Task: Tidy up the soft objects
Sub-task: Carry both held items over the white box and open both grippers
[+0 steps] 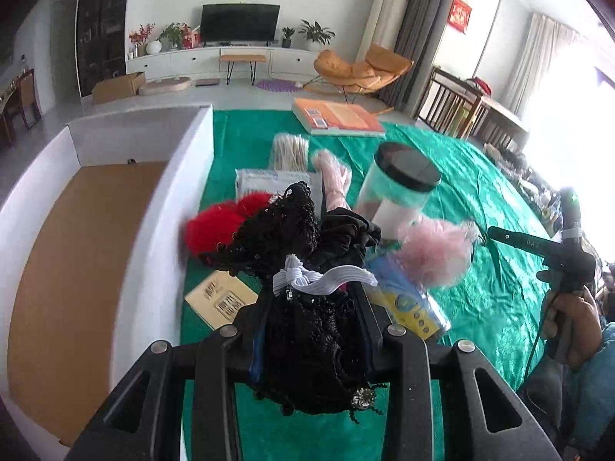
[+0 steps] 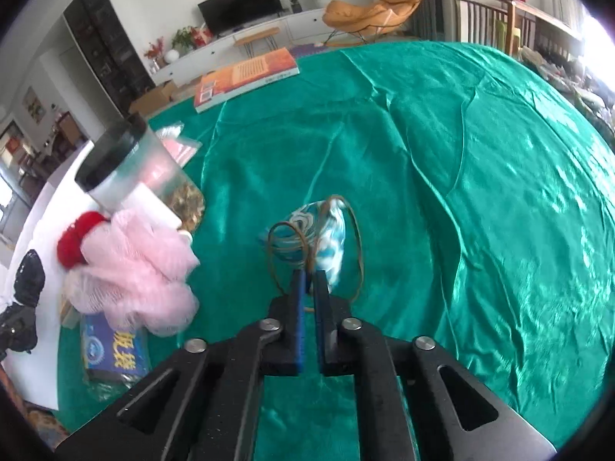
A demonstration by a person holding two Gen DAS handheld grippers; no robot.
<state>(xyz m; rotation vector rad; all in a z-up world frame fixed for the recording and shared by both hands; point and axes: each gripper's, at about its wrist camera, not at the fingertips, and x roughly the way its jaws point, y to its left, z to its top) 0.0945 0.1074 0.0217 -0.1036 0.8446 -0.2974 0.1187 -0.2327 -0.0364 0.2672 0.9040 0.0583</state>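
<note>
**A:** Starting with my left wrist view: how far along do you make us?

**B:** Early, I judge. My left gripper is clamped on a black sequinned lace fabric piece with a white elastic band, held up over the green satin tablecloth. Just to its left stands the white-walled cardboard box with a brown floor, and what I see of its floor is bare, so nothing looks sorted yet

**A:** What is left on the cloth there?

**B:** A red fluffy pompom near the box wall, a pink mesh bath puff, a clear plastic jar with a black lid, a blue and yellow plastic packet, a pale bundle of sticks and an orange book. My right hand shows at the right edge

**A:** And the right wrist view?

**B:** My right gripper has its fingers together, pinched on the thin brown cord of a small blue and white swirl-patterned pouch, which sits just beyond the fingertips; whether it is clear of the cloth I cannot tell. The puff and the pompom lie well to its left by the jar

**A:** So what remains?

**B:** I reckon both held pieces must reach the box, then the puff and pompom
</note>
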